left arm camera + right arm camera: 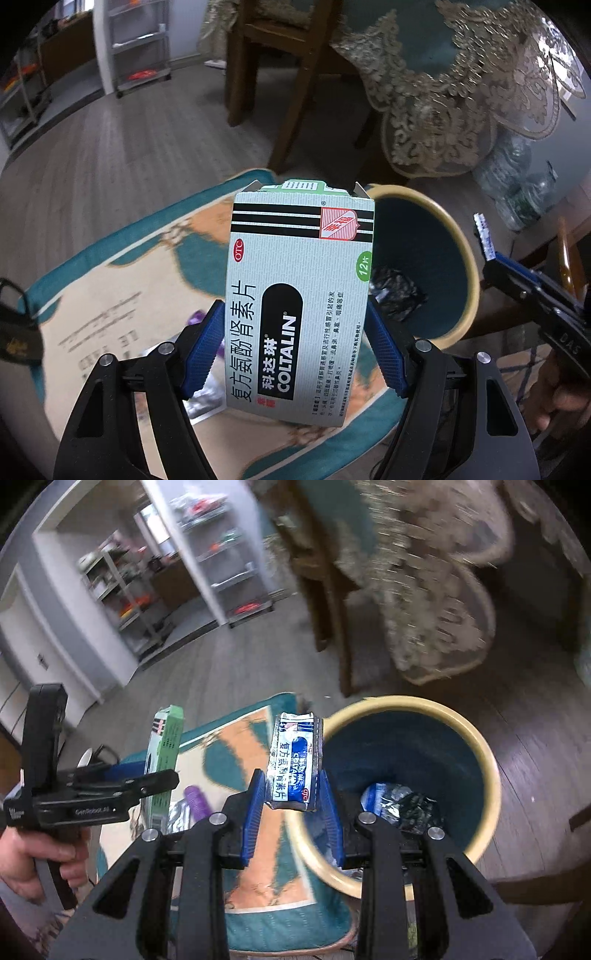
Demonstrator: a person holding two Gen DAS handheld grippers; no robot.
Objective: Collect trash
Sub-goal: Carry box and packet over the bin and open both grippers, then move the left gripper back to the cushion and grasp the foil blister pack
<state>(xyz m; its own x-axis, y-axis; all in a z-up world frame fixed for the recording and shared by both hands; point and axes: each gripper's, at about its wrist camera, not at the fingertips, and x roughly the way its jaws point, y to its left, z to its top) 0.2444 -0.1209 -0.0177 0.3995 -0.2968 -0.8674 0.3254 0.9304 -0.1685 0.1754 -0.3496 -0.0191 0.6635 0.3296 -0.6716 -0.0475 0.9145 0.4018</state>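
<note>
My left gripper (295, 321) is shut on a pale green medicine box (299, 295) marked COLTALIN, held upright above the rug with its top flap open. In the right wrist view the same box (164, 760) appears edge-on at the left, held by the left gripper (162, 775). My right gripper (293, 794) is shut on a blue and white blister sheet (295, 762), at the near left rim of the waste bin (491, 775). The bin (469, 280) has a cream rim and dark blue inside, with crumpled black and silver wrappers (406, 808) at its bottom.
A teal and orange rug (110, 314) lies under both grippers, with a purple item (197, 799) and silver foil (179, 814) on it. A lace-covered table (461, 74), a wooden chair (280, 55) and plastic bottles (517, 177) stand behind the bin. Metal shelves (142, 40) stand at the far wall.
</note>
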